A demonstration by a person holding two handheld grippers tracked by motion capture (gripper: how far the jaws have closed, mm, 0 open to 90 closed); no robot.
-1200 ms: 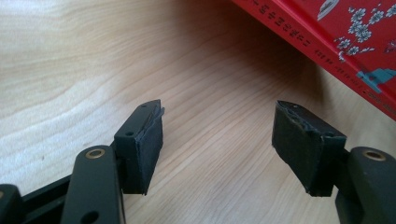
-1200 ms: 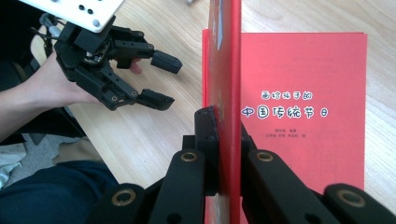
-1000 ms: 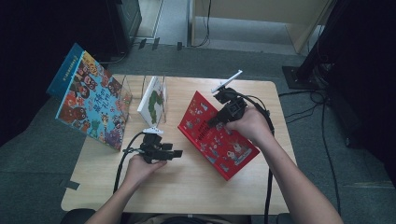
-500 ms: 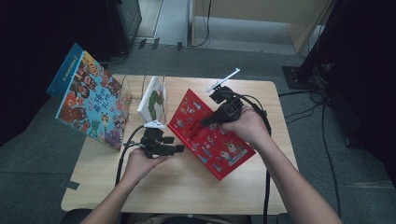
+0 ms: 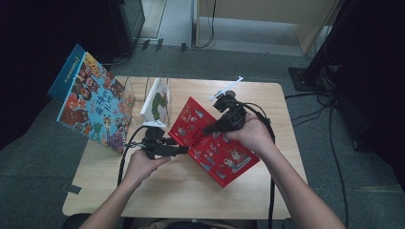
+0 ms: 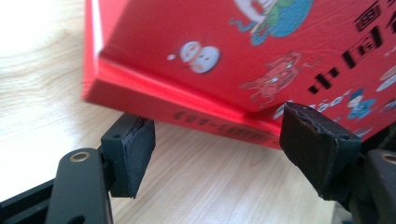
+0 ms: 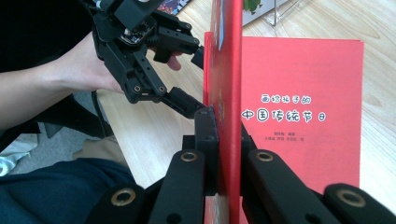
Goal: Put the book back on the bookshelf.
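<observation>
The red book (image 5: 213, 140) lay near the middle of the table (image 5: 267, 191). The right gripper (image 7: 223, 140) pinched its raised cover between its fingers. The left gripper (image 6: 217, 140), fingers spread, faced the spine; opening seemed under way, and next it probably had to close there.

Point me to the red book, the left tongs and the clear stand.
red book (image 5: 217, 150), high view, on its cover.
left tongs (image 5: 185, 149), high view, between the tips.
clear stand (image 5: 138, 90), high view, on a transparent divider.
</observation>
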